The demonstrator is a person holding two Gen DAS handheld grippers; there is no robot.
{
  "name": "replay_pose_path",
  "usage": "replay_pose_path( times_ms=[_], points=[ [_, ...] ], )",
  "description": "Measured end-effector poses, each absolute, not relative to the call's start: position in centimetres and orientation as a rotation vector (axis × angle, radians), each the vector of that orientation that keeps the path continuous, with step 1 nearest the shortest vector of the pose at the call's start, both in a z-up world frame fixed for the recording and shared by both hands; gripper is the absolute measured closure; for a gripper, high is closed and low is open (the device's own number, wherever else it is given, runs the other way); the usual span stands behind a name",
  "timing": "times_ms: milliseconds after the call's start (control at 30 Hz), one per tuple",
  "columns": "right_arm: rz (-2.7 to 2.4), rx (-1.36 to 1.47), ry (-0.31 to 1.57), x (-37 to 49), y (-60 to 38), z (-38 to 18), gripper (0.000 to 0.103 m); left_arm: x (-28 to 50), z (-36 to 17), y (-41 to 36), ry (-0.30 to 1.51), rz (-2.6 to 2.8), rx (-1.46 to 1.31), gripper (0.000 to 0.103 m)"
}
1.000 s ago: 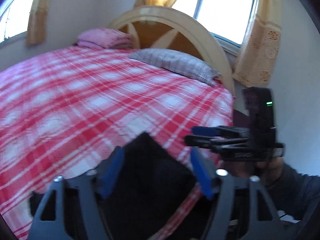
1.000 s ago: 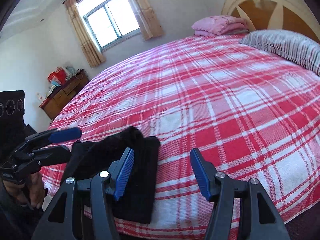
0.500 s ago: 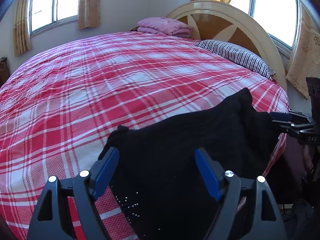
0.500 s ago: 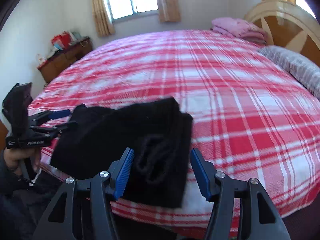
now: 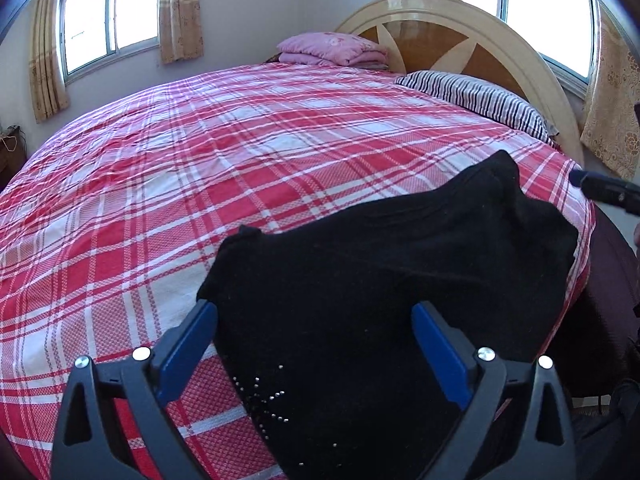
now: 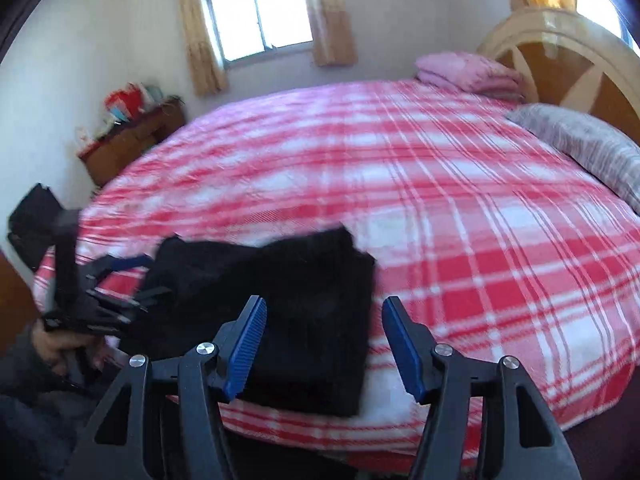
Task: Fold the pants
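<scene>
The black pants (image 5: 380,280) lie folded in a compact stack at the near edge of the red plaid bed (image 5: 200,168); small studs show on the near part. My left gripper (image 5: 316,344) is open and empty just above the stack's near end. In the right wrist view the pants (image 6: 288,292) lie on the bed (image 6: 460,220) by its near corner. My right gripper (image 6: 324,344) is open and empty, hovering over the stack's right edge. The left gripper also shows in the right wrist view (image 6: 120,280), at the stack's left side. The right gripper's fingertip (image 5: 600,190) shows at the far right.
A striped pillow (image 5: 472,96) and a folded pink blanket (image 5: 332,48) lie by the headboard (image 5: 460,28). A wooden dresser (image 6: 128,144) with clutter stands at the far left wall. Windows with curtains line the walls.
Both grippers swung round to face the bed and the pants. The folded stack lies flat, and both grippers have stayed open and empty.
</scene>
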State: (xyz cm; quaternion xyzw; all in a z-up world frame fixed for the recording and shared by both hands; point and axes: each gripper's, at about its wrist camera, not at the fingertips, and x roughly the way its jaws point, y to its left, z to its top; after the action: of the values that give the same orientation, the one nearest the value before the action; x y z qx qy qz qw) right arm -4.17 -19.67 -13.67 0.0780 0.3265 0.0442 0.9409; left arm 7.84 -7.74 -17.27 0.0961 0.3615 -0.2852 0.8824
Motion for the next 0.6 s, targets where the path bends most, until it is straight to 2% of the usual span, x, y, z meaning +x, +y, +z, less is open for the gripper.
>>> replay_pose_path(
  times_ms=[100, 233, 367, 600],
  points=[
    [0.204, 0.149, 0.628, -2.0, -17.3, -13.4, 0.041, 7.7, -17.2, -7.8, 0.745, -0.591, 0.205, 0.003],
    [0.216, 0.194, 0.725, 1.9, -16.5, -15.9, 0.041, 7.8, -17.8, -7.5, 0.747, -0.580, 0.218, 0.000],
    [0.070, 0.277, 0.812, 2.9, -19.6, -19.3, 0.042, 8.5, -18.7, -6.4, 0.783, -0.567, 0.162, 0.000],
    [0.099, 0.257, 0.726, 1.5, -18.2, -16.6, 0.041, 8.3, -18.4, -6.2, 0.769, -0.554, 0.132, 0.000]
  ],
)
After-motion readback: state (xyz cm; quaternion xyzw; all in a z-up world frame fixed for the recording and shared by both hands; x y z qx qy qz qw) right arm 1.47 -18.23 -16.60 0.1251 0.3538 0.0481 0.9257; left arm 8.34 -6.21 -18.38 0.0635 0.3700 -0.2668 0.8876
